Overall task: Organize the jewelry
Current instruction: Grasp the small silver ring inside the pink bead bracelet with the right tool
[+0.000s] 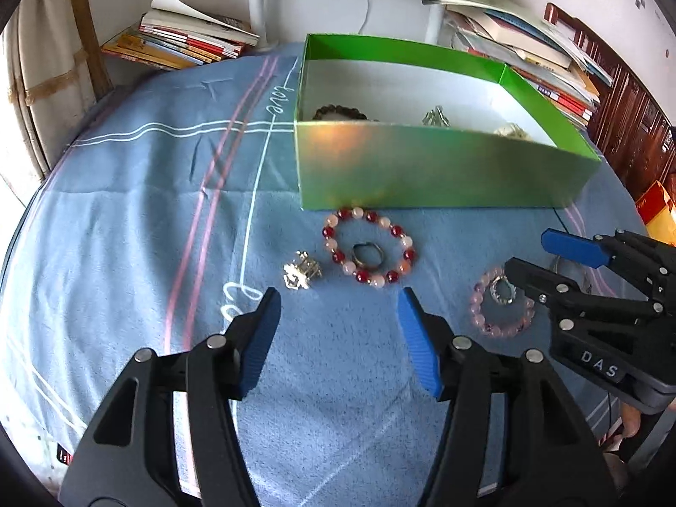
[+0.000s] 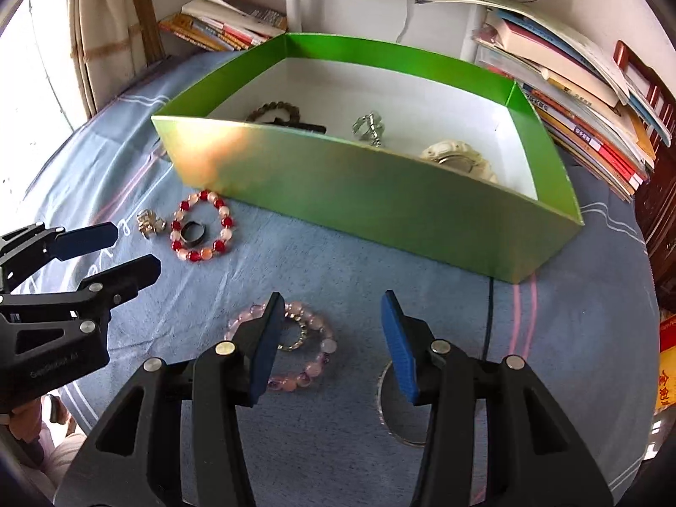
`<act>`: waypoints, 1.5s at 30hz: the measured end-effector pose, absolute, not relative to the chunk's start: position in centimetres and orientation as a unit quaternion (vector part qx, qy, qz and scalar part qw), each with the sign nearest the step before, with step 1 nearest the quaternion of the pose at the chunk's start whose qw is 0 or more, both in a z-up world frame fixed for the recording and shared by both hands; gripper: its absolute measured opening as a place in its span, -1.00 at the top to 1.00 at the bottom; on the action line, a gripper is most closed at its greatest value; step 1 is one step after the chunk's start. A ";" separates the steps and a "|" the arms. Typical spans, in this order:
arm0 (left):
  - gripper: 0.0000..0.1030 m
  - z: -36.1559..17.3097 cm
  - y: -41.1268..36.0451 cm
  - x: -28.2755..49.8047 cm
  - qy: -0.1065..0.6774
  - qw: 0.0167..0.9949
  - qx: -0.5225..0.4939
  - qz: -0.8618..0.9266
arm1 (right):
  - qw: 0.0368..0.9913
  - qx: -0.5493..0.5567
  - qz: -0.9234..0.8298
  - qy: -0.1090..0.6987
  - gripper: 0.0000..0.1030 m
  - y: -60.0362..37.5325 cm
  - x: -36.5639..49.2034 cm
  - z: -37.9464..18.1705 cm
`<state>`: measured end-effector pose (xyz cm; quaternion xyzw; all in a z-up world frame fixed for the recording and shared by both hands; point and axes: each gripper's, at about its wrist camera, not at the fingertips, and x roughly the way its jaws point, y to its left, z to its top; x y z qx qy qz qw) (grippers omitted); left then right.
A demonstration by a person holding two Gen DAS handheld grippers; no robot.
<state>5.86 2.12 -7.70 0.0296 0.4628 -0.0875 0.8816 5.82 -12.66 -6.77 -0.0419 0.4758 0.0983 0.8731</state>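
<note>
A green box (image 1: 439, 164) (image 2: 380, 207) holds a dark bead bracelet (image 2: 274, 114), a silver piece (image 2: 369, 126) and a cream piece (image 2: 460, 160). On the blue cloth in front lie a red-and-white bead bracelet (image 1: 369, 247) (image 2: 202, 227) with a dark ring (image 1: 366, 253) (image 2: 194, 233) inside it, and a silver clip (image 1: 301, 275) (image 2: 150, 223). A pink bracelet (image 1: 500, 302) (image 2: 312, 346) circles a silver ring (image 1: 502, 291) (image 2: 295, 338). A thin bangle (image 2: 395, 414) lies under my right gripper. My left gripper (image 1: 338, 329) (image 2: 126, 249) is open and empty just short of the red bracelet. My right gripper (image 2: 329, 338) (image 1: 536, 253) is open and empty above the pink bracelet.
Stacks of books stand behind the box at the left (image 1: 181, 42) and the right (image 2: 583, 105). A black cable (image 2: 490, 317) runs across the cloth from the box. A curtain (image 2: 110, 25) hangs at the far left.
</note>
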 end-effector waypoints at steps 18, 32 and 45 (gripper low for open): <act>-0.27 -8.7 2.9 7.4 0.479 0.873 0.024 -0.091 | 0.881 -0.055 0.028 0.469 0.09 -15.6 6.0 -6.7; -0.38 -8.2 4.2 7.5 0.479 0.874 0.017 -0.077 | 0.870 -0.043 0.124 0.475 0.38 -12.4 5.7 -7.1; -0.41 -8.5 4.2 7.4 0.483 0.871 0.014 -0.085 | 0.866 -0.051 0.113 0.485 0.58 -11.7 6.0 -7.9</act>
